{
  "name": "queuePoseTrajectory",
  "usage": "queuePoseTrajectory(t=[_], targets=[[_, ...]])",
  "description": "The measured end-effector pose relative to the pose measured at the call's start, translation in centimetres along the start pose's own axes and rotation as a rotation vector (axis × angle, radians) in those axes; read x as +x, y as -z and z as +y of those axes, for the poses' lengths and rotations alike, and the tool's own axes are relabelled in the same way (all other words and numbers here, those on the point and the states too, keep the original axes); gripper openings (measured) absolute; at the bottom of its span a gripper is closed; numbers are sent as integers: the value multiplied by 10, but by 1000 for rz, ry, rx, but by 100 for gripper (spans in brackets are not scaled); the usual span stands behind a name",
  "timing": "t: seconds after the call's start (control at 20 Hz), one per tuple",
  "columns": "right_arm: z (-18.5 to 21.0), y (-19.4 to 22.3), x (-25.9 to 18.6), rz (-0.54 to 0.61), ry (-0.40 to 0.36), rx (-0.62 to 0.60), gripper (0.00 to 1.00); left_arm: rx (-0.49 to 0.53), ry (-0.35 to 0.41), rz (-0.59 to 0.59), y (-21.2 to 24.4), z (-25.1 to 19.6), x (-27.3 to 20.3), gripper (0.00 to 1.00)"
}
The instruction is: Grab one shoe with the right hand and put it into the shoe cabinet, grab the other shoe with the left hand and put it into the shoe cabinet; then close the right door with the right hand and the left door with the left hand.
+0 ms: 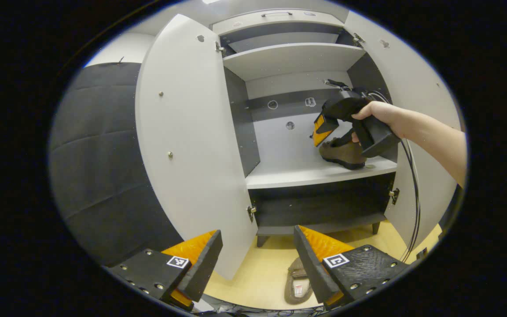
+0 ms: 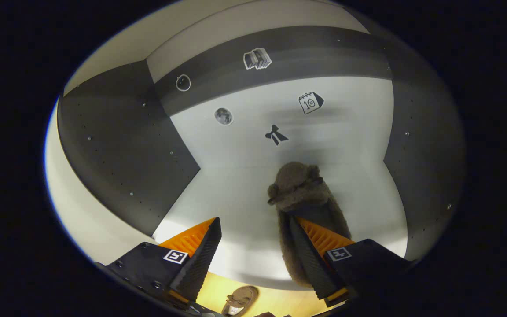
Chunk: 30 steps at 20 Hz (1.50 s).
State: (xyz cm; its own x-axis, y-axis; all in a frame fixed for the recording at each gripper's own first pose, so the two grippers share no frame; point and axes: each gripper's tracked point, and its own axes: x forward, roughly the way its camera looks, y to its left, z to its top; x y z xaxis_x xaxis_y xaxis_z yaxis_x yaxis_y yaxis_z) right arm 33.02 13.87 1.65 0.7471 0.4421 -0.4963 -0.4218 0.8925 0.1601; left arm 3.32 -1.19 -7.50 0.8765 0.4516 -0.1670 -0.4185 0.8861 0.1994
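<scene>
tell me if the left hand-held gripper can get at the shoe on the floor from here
Probably yes. The left hand-held gripper is open, and the shoe on the floor lies just below and ahead of its fingers on the bare yellow floor. The open left door stands off to one side.

We read very little here. On the pale back wall of the cabinet, a small calendar sticker carries the number 10. Beside it we see picture stickers without words: a stack of books, a moon, a black bow and a round outline. The square black-and-white code tags on the gripper fingers hold patterns, not letters. A white label inside the shoe on the floor is too small for us to read.
</scene>
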Motion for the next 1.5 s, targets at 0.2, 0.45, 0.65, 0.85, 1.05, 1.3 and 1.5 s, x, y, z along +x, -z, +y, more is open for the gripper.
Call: queuePoseTrajectory(t=[0.2,0.45,0.65,0.85,1.05,1.3,1.5], targets=[[-11,5,-34,7,67,-86,98,-38,11,-20,-4,10,-5,94],[-36,8,-65,-19,153,-163,99,-25,16,-37,-7,28,-9,89],[-27,5,-89,-44,94,-69,99,-34,25,-36,0,34,-11,96],[-12,8,-133,-131,77,-59,98,-43,70,-26,17,27,0,99],[-5,28,-172,-191,65,-61,98,3,176,23,49,5,20,94],[8,86,-199,-207,45,-48,98,69,316,111,102,-30,46,94],[24,156,-206,-136,15,-43,98,112,401,210,151,-50,60,94]])
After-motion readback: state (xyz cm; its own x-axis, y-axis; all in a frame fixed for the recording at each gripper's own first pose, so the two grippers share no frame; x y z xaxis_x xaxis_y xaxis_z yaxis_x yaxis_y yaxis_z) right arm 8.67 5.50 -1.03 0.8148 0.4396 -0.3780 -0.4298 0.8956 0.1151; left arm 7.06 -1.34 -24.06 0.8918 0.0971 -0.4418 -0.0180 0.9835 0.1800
